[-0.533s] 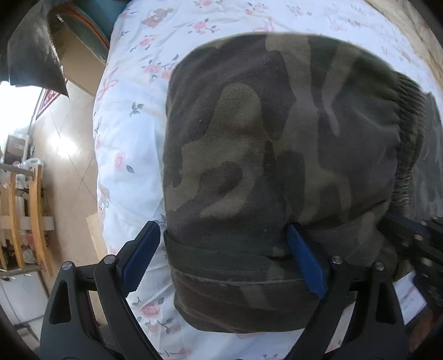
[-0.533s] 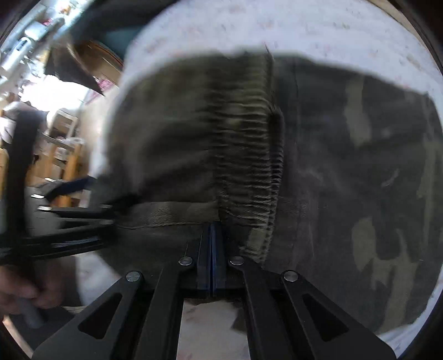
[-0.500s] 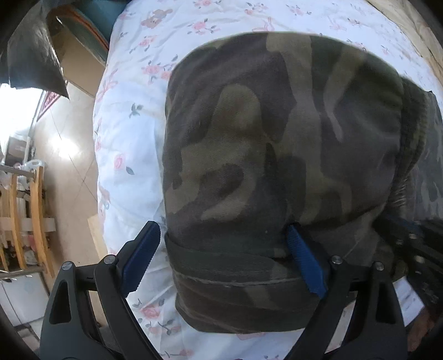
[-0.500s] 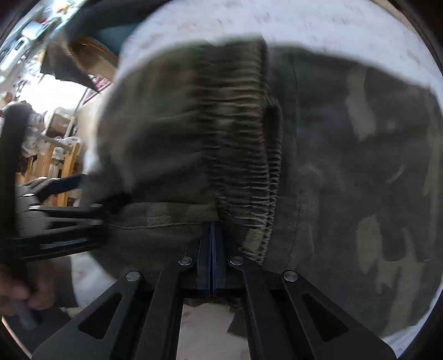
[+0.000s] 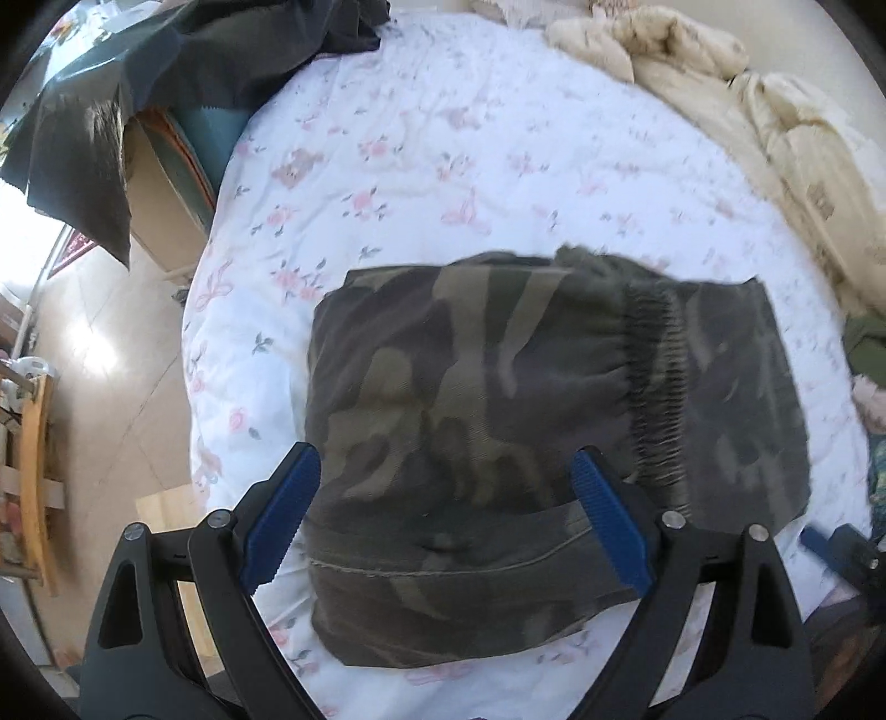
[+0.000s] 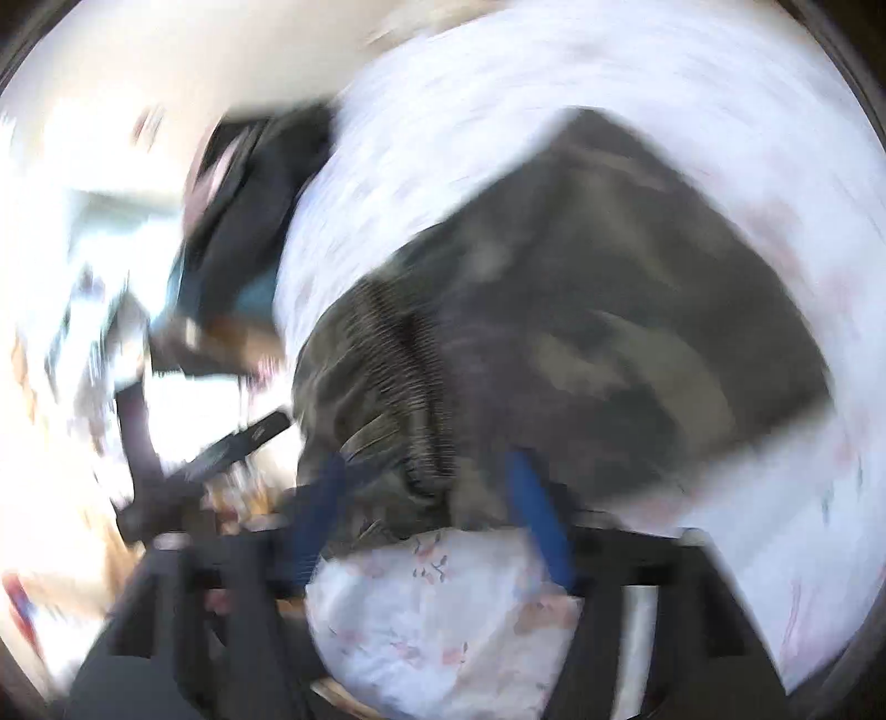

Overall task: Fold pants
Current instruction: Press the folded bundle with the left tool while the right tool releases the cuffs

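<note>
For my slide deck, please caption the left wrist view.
Open left hand-held gripper poised over folded camouflage pants on a floral bedsheet.

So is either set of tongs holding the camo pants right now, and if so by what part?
Nothing is held. The left tongs stand wide open around the folded camo pants without pinching them. The right tongs are opening at the pants' near edge, pads apart.

A bedroom in a home. The work surface is a bed covered by a white quilt (image 5: 443, 138) printed with small pink flowers; a cream blanket (image 5: 720, 72) lies bunched along its far edge. Dark clothing (image 5: 183, 50) is heaped at one corner. Beside the bed, a pale tiled floor (image 5: 99, 343) catches daylight, and wooden furniture (image 5: 33, 471) stands near it.
</note>
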A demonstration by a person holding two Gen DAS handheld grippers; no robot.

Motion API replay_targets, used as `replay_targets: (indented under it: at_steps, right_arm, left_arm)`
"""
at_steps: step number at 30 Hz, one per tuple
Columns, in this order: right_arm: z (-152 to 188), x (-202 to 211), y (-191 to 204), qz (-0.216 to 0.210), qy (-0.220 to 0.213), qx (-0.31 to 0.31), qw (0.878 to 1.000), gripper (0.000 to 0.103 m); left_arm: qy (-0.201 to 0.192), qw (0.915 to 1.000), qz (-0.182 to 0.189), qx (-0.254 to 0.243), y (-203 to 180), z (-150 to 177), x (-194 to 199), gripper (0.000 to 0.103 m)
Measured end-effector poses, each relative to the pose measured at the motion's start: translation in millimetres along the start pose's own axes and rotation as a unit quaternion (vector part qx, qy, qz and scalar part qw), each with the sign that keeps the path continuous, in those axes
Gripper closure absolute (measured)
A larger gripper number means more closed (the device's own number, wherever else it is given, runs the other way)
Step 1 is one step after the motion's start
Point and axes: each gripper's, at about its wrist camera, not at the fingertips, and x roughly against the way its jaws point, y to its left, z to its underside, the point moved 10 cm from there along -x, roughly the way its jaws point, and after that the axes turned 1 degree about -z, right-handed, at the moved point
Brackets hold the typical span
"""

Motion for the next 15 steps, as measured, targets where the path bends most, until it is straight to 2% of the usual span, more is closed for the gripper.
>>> replay_targets:
  at_steps: [2, 3, 5, 11, 13, 15]
  right_arm:
    - [6, 9, -33, 0.001, -0.014, -0.077, 0.997, 0.034]
    - [13, 8, -51, -0.012, -0.020, -0.128, 0.992, 0.034]
    - [27, -3, -63, -0.037, -0.014, -0.176, 0.984, 0.034]
    - [55, -63, -65, -0.103, 0.010, -0.214, 0.971, 0.034]
    - [54, -75, -81, -0.081, 0.000, -0.223, 0.972, 0.036]
    - [44, -73, -89, -0.091, -0.021, -0.238, 0.967, 0.036]
  left_arm:
    - [0.001, 1.0000, 0.005, -0.003, -2, 3, 0, 0.013]
    - [0.002, 1.0000, 0.005, -0.007, -2, 4, 0, 0.013]
    - [0.004, 0.9999, 0.005, -0.010, -2, 6, 0, 0.013]
    - [0.014, 0.9998, 0.004, 0.011, 10, 8, -12, 0.013]
    - [0.010, 0.9999, 0.004, 0.007, 9, 8, -11, 0.013]
    - [-0.001, 1.0000, -0.007, -0.006, 9, 6, -10, 0.013]
